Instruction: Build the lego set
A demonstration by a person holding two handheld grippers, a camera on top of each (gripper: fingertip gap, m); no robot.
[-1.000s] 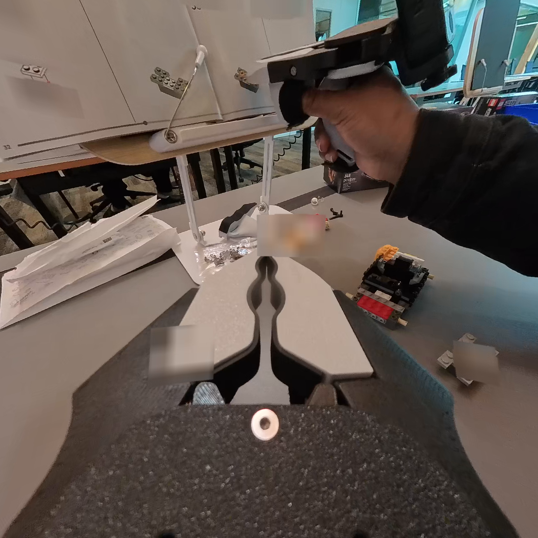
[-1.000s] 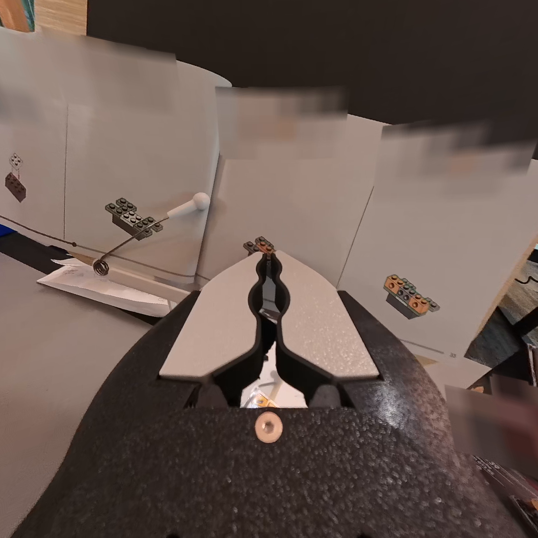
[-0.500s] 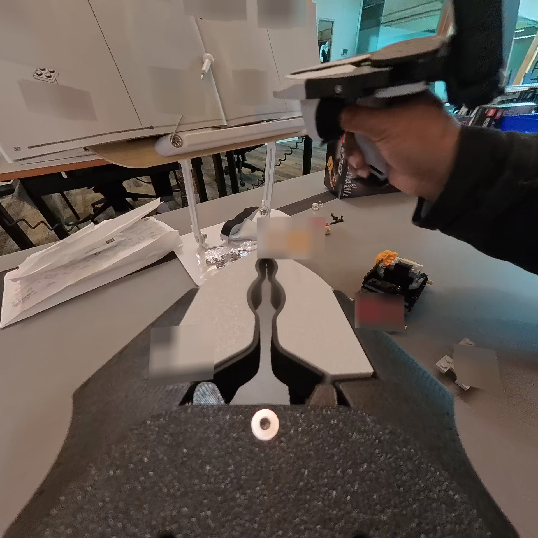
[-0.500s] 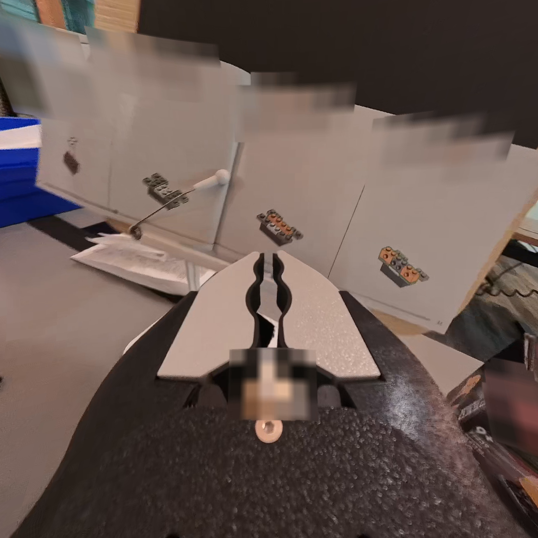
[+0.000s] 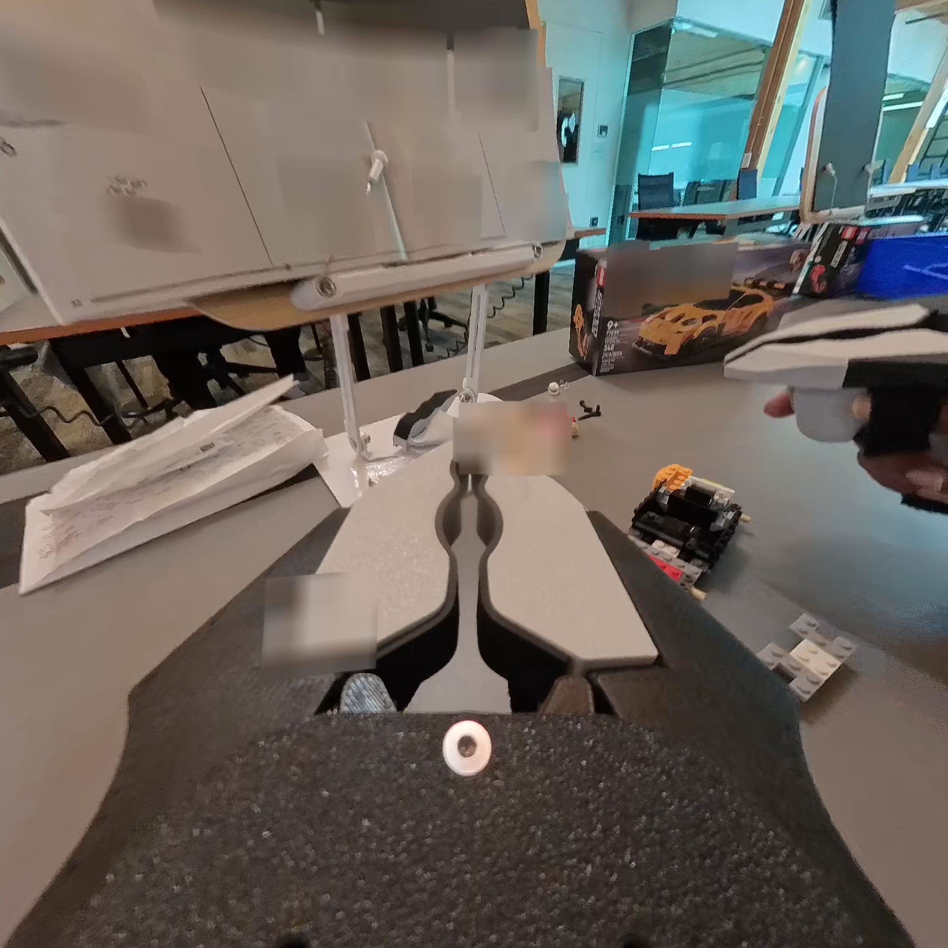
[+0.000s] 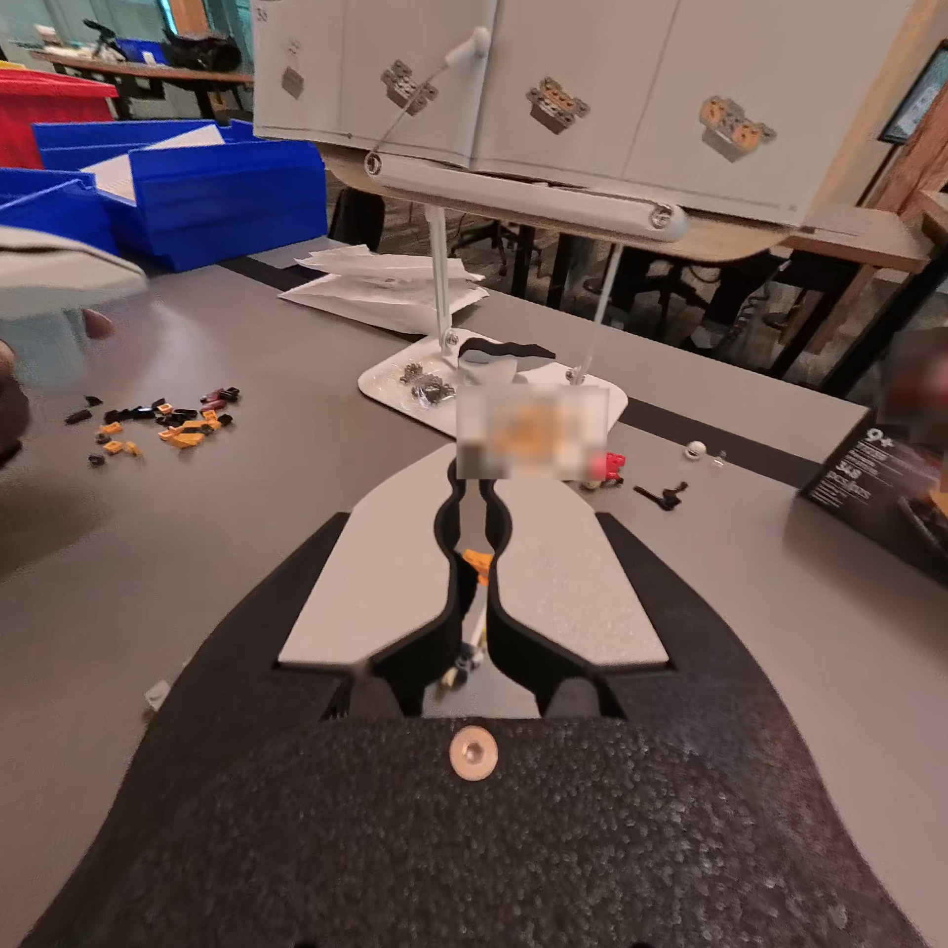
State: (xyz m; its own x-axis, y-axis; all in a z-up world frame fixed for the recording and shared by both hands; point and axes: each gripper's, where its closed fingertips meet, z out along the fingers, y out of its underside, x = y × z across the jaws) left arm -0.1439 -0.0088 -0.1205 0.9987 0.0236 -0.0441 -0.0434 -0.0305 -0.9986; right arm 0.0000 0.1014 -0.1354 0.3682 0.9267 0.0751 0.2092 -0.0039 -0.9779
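Lego car chassis (image 5: 685,523), black with an orange corner and red plates, sits on the grey table (image 5: 128,641) toward its right edge, beside a small grey-and-white plate assembly (image 5: 808,654). Only the left wrist view shows these in full, along with the set's box (image 5: 667,318) at the far edge. The left gripper (image 5: 468,474) hovers empty, its jaws nearly closed to a thin slit. The right gripper (image 6: 472,485) also has narrow jaws; through the gap orange and white bricks appear below, whether gripped I cannot tell. Only the right wrist view shows the loose black and orange pieces (image 6: 164,418) scattered at left, and blue bins (image 6: 169,205). An instruction booklet (image 6: 564,77) rests on a white stand (image 6: 492,395).
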